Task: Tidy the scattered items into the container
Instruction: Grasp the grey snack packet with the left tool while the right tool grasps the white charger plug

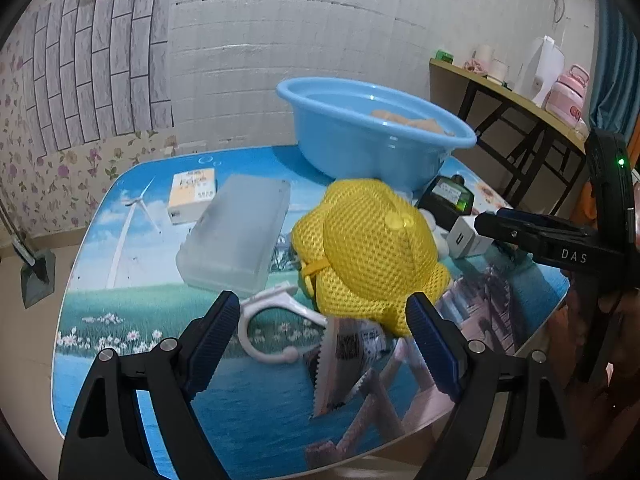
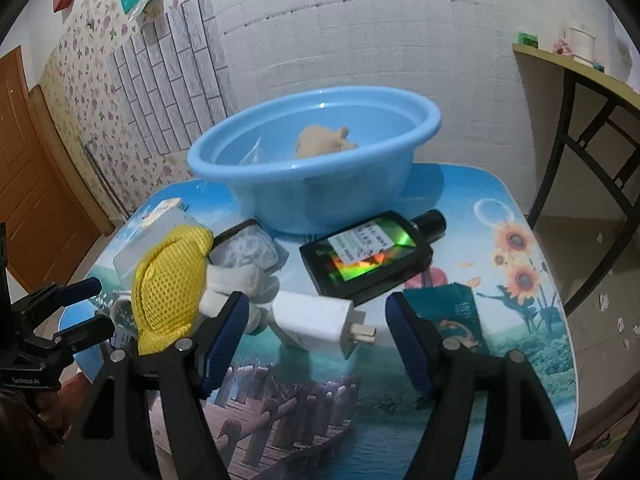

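Left wrist view. Left claw [image 1: 320, 340] stands wide, nothing pressed between its pads; it hangs over the near part of the worktop [image 1: 248, 420], which carries a printed landscape scene. Between and just beyond the fingers lie a foil sachet [image 1: 344, 360] with a serrated edge and a white plastic hook [image 1: 264, 328]. The yellow mesh item [image 1: 368, 252] sits just past the fingertips, partly over the sachet; the right finger's tip overlaps its lower edge in the picture, contact cannot be told. Left of it lies a frosted plastic case [image 1: 236, 232], and behind that a small orange-and-white box [image 1: 192, 194]. The blue basin [image 1: 340, 140] stands at the far side of the worktop with a beige item [image 1: 412, 120] inside. The right claw [image 1: 532, 236] enters from the right, its tip near a white charger [image 1: 466, 236]; a dark bottle [image 1: 448, 196] lies behind it.

Right wrist view. Right claw [image 2: 316, 332] is partly open, pads clear of everything. The white charger [image 2: 316, 320] lies on the worktop [image 2: 520, 352] between the fingers, closer to the left one, prongs pointing right. Dark bottle [image 2: 368, 260] lies flat beyond it, cap toward the right, just in front of the blue basin [image 2: 320, 184]. The beige item [image 2: 324, 142] rests in the basin, along with something clear that is too faint to identify. A teal packet [image 2: 444, 312] lies by the right finger. To the left: yellow mesh item [image 2: 168, 288], a white plush piece [image 2: 236, 280] touching it, a patterned pouch [image 2: 248, 250] behind. Left claw [image 2: 80, 308] shows at the left edge, jaws apart.
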Action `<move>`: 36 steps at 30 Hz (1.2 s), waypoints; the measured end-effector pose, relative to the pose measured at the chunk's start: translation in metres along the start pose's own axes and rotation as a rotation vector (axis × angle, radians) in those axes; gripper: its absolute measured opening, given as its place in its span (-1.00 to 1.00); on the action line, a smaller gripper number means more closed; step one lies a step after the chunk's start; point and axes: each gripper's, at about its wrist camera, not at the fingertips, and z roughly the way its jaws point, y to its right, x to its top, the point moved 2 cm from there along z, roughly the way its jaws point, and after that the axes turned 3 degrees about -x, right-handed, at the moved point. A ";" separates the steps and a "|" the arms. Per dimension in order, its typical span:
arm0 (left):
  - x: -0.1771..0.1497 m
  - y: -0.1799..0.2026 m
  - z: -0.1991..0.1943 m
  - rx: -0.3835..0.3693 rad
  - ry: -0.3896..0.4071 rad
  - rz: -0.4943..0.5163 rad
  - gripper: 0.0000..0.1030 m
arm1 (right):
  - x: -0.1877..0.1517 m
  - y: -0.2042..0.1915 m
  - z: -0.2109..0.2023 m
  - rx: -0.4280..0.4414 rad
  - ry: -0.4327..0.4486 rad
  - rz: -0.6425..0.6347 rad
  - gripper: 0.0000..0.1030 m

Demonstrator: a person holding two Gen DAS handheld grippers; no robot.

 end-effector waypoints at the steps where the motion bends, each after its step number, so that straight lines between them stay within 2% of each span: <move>1: -0.001 0.000 0.000 0.003 -0.001 -0.001 0.65 | -0.001 -0.001 0.001 -0.002 -0.004 -0.002 0.38; 10: -0.008 0.004 -0.010 0.041 0.038 0.023 0.65 | -0.005 -0.006 0.009 -0.030 -0.029 -0.003 0.38; 16: -0.017 0.014 -0.010 0.009 0.019 0.055 0.63 | -0.007 -0.005 0.015 -0.036 -0.045 0.008 0.38; 22: -0.022 0.021 -0.002 -0.008 -0.017 0.084 0.15 | -0.011 -0.007 0.018 -0.041 -0.048 0.004 0.38; 24: -0.023 0.021 0.001 -0.025 -0.034 0.082 -0.22 | -0.010 -0.007 0.019 -0.054 -0.046 0.000 0.38; 28: -0.024 0.020 0.000 -0.042 -0.031 0.074 -0.24 | -0.012 -0.004 0.020 -0.068 -0.046 -0.004 0.36; 30: -0.023 0.021 -0.001 -0.037 -0.027 0.078 -0.25 | -0.013 -0.004 0.019 -0.060 -0.040 -0.007 0.18; 36: -0.019 0.021 -0.007 -0.036 -0.004 0.078 -0.27 | -0.014 -0.007 0.012 -0.026 -0.033 -0.031 0.18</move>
